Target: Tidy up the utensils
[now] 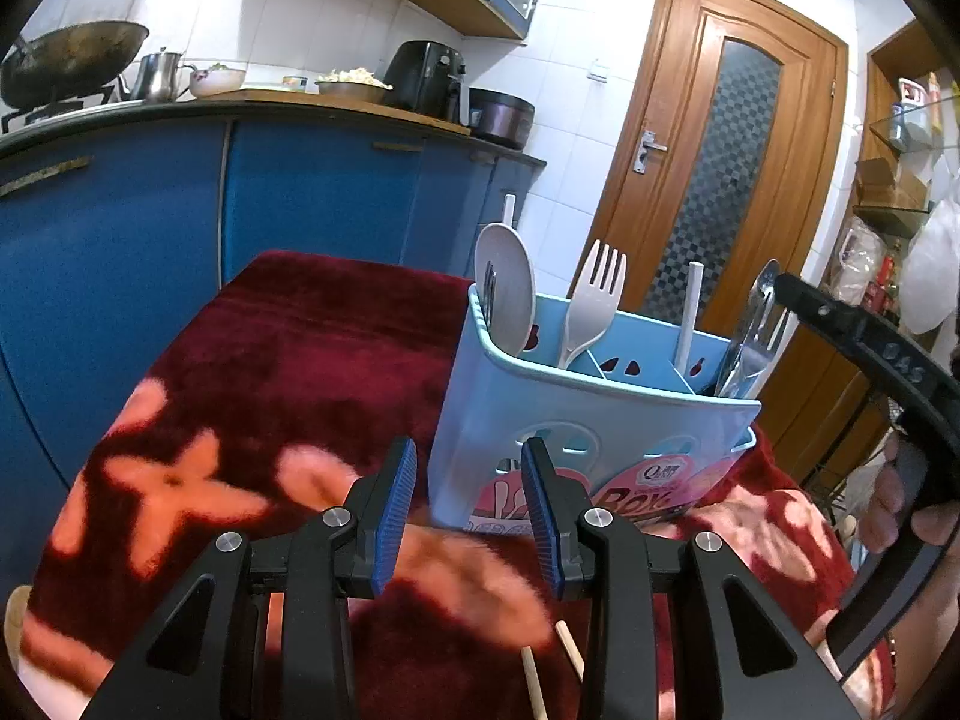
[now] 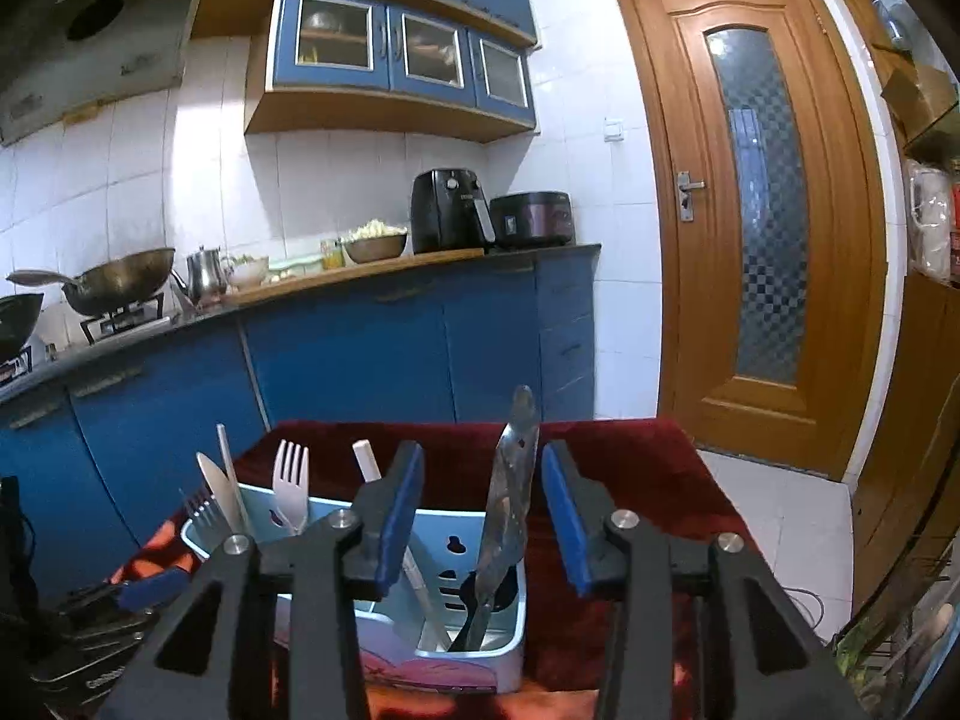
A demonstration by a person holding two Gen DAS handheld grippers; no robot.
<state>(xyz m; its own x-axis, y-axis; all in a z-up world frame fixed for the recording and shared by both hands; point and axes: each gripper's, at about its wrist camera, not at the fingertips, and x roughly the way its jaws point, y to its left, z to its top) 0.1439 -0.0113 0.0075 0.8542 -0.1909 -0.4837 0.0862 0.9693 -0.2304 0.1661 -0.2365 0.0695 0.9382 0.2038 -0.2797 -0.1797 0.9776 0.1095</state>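
Left tool [image 1: 468, 516] is pointing toward 12 o'clock, blue pads parted, gripping nothing; right tool [image 2: 483, 519] is gaping likewise.

caddy [image 1: 576, 414] on blanket-covered table [image 1: 312, 372] | spoon [image 1: 505, 291], fork [image 1: 591, 300] upright in caddy | counter [image 1: 240, 114] behind

Two wooden sticks [image 1: 552, 669], perhaps chopsticks, run off the bottom edge.

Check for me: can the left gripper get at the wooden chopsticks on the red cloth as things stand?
Probably yes. The left gripper is open and empty, the chopsticks lie bare on the cloth just below it, and the blue caddy stands farther ahead.
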